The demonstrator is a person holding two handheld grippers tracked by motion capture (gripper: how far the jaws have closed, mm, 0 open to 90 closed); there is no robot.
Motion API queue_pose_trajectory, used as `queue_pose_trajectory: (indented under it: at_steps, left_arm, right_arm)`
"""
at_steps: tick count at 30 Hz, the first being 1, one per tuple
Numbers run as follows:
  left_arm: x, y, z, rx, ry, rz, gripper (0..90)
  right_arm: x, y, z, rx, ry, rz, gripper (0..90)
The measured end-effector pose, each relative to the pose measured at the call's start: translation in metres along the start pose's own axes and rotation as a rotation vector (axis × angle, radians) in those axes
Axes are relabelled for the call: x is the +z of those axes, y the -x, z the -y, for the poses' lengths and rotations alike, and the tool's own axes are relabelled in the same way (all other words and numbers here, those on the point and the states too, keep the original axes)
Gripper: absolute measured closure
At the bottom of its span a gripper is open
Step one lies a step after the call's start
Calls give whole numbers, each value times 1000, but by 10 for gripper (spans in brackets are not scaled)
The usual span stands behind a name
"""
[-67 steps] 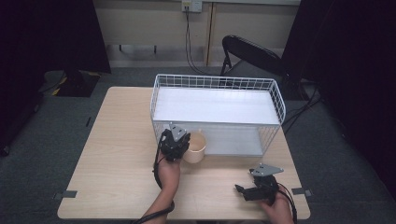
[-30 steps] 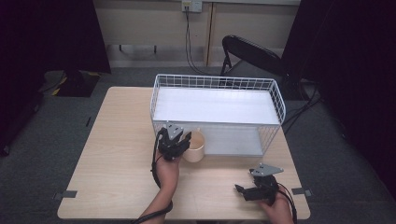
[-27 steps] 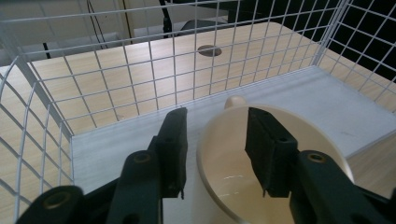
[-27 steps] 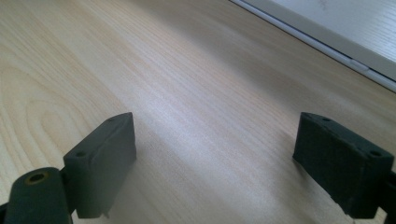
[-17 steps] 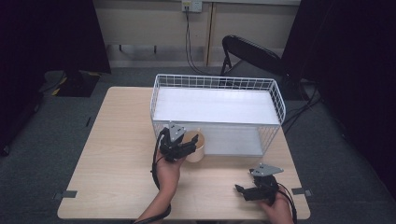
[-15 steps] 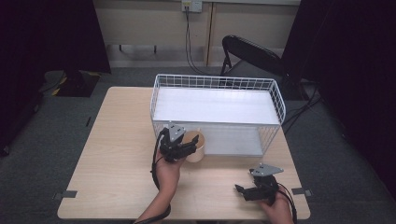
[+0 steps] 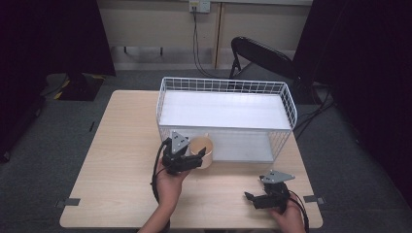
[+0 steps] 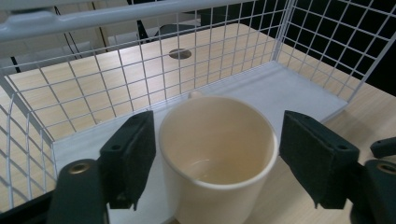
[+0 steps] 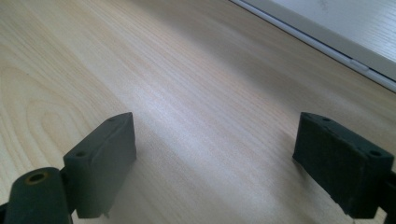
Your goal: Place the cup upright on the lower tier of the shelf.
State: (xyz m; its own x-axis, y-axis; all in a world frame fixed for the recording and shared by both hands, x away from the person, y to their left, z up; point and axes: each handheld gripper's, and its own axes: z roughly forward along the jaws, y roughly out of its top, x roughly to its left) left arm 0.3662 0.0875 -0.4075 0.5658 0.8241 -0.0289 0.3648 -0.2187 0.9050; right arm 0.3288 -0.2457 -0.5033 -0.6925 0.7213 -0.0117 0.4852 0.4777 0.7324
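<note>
Since the earlier pictures the left tool [image 7: 193, 162] has shifted a little toward the near side of the worktop [image 7: 116, 160], and its hold on the cup [image 7: 203, 151] looks looser; the right tool [image 7: 259, 200] has kept its place at the near right corner.

Now the cup stands on the worktop just outside the near wall of the white wire basket [image 7: 226, 86], toward that wall's left end. In the left gripper view the cup [image 8: 217, 154] sits between the two pads of the left tool [image 8: 219, 154]: the left pad lies close against its side, while a clear gap separates the right pad from the rim. So the jaws stand wide around the cup without clamping it. Whether the cup touches the basket wire I cannot tell. The cup is empty inside.

Across the worktop, the right tool [image 9: 224, 163] hovers low over bare wood with its jaws wide apart and nothing between them.

As I judge it, the work is moving the cup into the basket, and that is not done: the cup is outside, upright, not gripped. What is left is to close on it, lift it over the wall, and set it on the basket floor.
</note>
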Motion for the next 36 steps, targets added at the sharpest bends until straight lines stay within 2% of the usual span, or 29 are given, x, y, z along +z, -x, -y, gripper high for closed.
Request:
queue_pose_trajectory:
  at_steps: [5, 9, 12, 15, 19, 22, 27, 30, 36]
  left_arm:
    - [-4, 5, 6, 29, -8, 0, 243]
    - [-3, 6, 13, 16, -25, 6, 208]
    - [-2, 7, 20, -15, -30, 0, 198]
    - [0, 11, 26, 12, -32, -12, 197]
    - [5, 13, 32, 14, -46, -17, 193]
    - [10, 13, 34, -2, -52, -32, 195]
    - [16, 11, 35, 0, -67, -53, 214]
    - [18, 10, 35, -18, -66, -67, 228]
    - [24, 10, 32, -35, -62, -64, 245]
  right_arm:
    - [0, 0, 0, 0, 0, 0, 122]
    - [0, 0, 0, 0, 0, 0, 122]
    - [0, 0, 0, 0, 0, 0, 122]
    - [0, 0, 0, 1, 0, 0, 122]
    - [0, 0, 0, 0, 1, 0, 122]
    - [0, 0, 0, 0, 0, 0, 122]
    - [0, 0, 0, 0, 0, 0, 122]
    - [0, 0, 0, 0, 0, 0, 122]
    - [0, 0, 0, 0, 0, 0, 122]
